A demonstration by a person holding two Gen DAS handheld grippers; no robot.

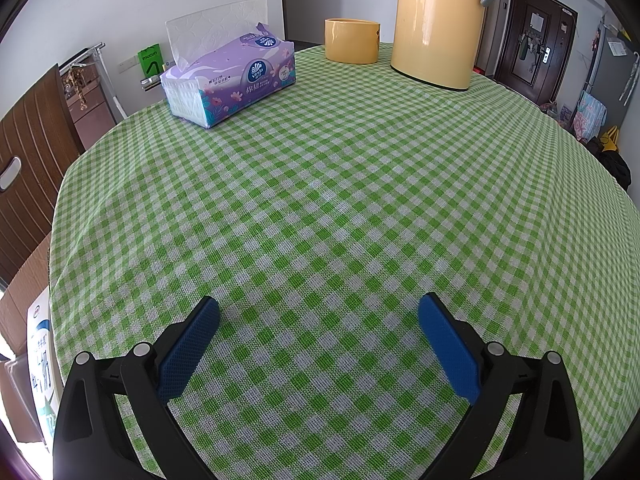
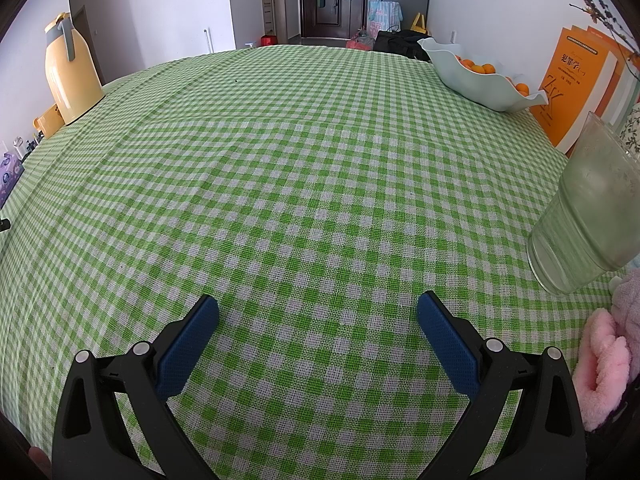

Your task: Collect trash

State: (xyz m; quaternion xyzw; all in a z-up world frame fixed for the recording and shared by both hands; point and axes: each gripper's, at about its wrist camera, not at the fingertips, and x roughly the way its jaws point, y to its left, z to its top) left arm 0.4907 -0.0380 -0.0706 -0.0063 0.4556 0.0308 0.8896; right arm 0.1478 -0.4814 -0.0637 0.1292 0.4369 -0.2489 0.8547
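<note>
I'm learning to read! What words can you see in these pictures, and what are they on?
"mucun": green bag by the wall.
"Vinda": purple tissue pack; its smaller print is too blurred to read.
"犯罪学": orange book; the rest is too small.
"奶": white carton beside the table, only partly in view.

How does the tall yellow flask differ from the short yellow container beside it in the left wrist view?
The flask is tall, tapers upward and carries a grey handle; the container is squat, straight-walled and has no visible handle. The flask looks closed, its top cut off by the frame, while the container's rim is open. The flask is glossy; the container looks matte. Both are yellow and stand upright on the checked tablecloth.
</note>
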